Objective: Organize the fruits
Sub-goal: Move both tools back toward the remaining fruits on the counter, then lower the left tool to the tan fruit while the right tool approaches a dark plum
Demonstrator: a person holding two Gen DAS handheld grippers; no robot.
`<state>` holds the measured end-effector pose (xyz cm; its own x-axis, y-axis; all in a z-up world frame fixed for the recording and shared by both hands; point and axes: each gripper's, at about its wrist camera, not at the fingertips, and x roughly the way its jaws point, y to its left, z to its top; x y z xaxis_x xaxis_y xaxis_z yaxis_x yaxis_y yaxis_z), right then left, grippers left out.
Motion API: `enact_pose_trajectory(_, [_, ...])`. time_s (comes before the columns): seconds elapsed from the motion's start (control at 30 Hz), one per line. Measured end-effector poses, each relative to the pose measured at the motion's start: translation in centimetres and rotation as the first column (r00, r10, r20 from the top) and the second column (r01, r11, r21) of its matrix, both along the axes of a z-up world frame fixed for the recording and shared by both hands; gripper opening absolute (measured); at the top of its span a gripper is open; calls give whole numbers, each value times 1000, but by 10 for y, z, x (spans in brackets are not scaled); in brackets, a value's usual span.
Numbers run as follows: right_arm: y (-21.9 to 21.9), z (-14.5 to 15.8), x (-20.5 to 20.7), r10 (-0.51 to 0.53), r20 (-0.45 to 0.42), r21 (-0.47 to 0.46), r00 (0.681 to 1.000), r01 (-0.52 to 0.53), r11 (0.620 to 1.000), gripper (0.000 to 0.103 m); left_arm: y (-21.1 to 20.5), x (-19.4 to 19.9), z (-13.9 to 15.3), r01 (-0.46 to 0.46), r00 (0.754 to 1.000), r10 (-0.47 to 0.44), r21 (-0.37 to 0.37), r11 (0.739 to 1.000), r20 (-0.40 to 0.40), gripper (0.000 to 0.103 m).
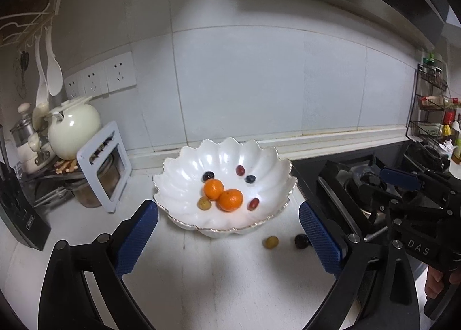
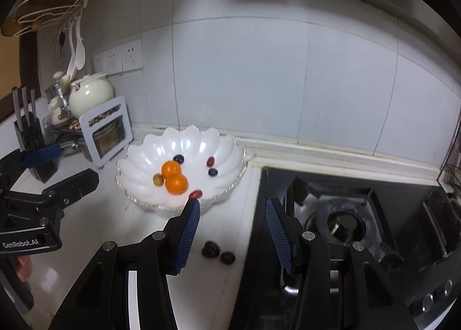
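A white scalloped bowl [image 1: 184, 168] stands on the white counter; it also shows in the right wrist view [image 2: 144, 157]. It holds two oranges [image 1: 223, 193], a green grape [image 1: 204, 203], red grapes [image 1: 253, 204] and dark grapes [image 1: 250, 178]. On the counter in front of the bowl lie a green grape [image 1: 271, 242] and a dark grape [image 1: 301, 240]; in the right wrist view these two [image 2: 210, 249] [image 2: 227, 257] look dark. My left gripper [image 1: 227, 239] is open and empty just before the bowl. My right gripper [image 2: 232, 232] is open and empty above the two loose grapes.
A gas hob [image 2: 345, 220] lies right of the counter. A white teapot [image 1: 73, 128], a jar in a grey frame [image 1: 106, 168], a knife block [image 2: 31, 134] and hanging spoons [image 1: 52, 70] crowd the back left. A spice rack [image 1: 432, 105] stands at far right.
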<state>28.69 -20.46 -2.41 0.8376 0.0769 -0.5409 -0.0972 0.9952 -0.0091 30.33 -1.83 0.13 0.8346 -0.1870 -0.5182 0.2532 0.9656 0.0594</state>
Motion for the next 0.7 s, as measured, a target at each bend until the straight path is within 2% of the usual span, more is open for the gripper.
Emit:
enact_pose_trajectory(0.47, [6, -28, -15, 29, -29, -18, 999, -30, 999, 50, -6, -13, -30, 67, 997, -67, 5, 998, -46, 99])
enact_pose_trajectory(0.7, [11, -42, -13, 50, -48, -45, 998, -52, 998, 50, -12, -11, -46, 97, 992, -96, 17, 995, -77, 89])
